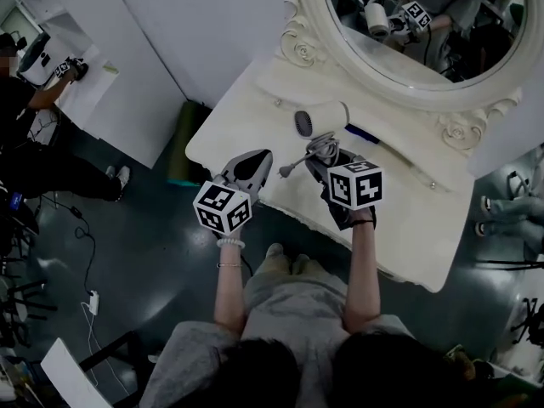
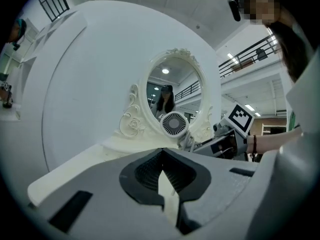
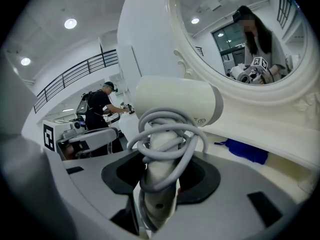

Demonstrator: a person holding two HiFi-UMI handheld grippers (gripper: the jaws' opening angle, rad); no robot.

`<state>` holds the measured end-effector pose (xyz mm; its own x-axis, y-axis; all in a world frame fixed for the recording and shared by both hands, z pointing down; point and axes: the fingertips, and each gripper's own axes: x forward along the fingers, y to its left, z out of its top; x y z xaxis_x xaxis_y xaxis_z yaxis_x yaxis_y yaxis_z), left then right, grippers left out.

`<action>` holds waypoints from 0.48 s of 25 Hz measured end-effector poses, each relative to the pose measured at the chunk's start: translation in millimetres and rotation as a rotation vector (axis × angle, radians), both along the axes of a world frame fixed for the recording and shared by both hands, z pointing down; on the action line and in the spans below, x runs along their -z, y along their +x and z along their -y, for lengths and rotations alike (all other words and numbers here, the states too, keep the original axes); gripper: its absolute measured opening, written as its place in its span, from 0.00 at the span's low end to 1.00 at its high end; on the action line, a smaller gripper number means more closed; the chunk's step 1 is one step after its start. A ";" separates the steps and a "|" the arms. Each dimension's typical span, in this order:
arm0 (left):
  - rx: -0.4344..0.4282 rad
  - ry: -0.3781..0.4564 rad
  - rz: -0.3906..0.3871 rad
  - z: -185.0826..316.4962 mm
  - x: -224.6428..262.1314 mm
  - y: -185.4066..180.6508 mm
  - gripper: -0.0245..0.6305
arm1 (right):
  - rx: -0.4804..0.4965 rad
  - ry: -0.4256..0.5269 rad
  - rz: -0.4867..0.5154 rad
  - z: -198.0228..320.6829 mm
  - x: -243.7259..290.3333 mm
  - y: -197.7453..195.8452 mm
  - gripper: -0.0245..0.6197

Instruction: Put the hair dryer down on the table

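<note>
You have no word, brand or number here that can be read. The white cube with black square markers on your left gripper and its twin on your right gripper bear block patterns only. A tiny round print sits at four o'clock on the cream-white plastic hair dryer, too small to read.

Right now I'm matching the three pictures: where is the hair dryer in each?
Head view: hair dryer at centre, over the table, in the right gripper.
Left gripper view: centre, its grille facing us.
Right gripper view: centre, handle between the fingers.
Shared landmark: the oval mirror.
</note>
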<state>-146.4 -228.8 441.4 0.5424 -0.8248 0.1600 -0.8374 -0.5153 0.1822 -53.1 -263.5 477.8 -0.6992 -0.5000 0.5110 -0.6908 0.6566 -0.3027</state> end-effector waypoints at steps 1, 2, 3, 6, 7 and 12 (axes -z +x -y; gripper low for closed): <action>-0.014 -0.009 0.020 4.2 -4.1 -0.7 0.04 | -0.011 -0.010 -0.010 4.0 -4.2 -1.6 0.32; -0.031 -0.023 0.042 8.5 -9.0 -1.3 0.04 | -0.025 -0.022 -0.022 8.4 -8.8 -3.4 0.32; -0.050 -0.038 0.056 12.8 -14.1 -2.1 0.04 | -0.038 -0.036 -0.033 12.5 -13.4 -5.6 0.32; -0.088 -0.081 0.015 25.7 -26.5 -9.4 0.04 | -0.060 -0.076 -0.054 21.0 -28.2 -15.6 0.32; -0.095 -0.091 -0.013 30.9 -28.7 -13.5 0.04 | -0.069 -0.088 -0.060 23.4 -32.9 -19.2 0.32; -0.133 -0.115 -0.086 54.2 -37.3 -27.5 0.04 | -0.113 -0.126 -0.096 36.1 -55.0 -29.7 0.32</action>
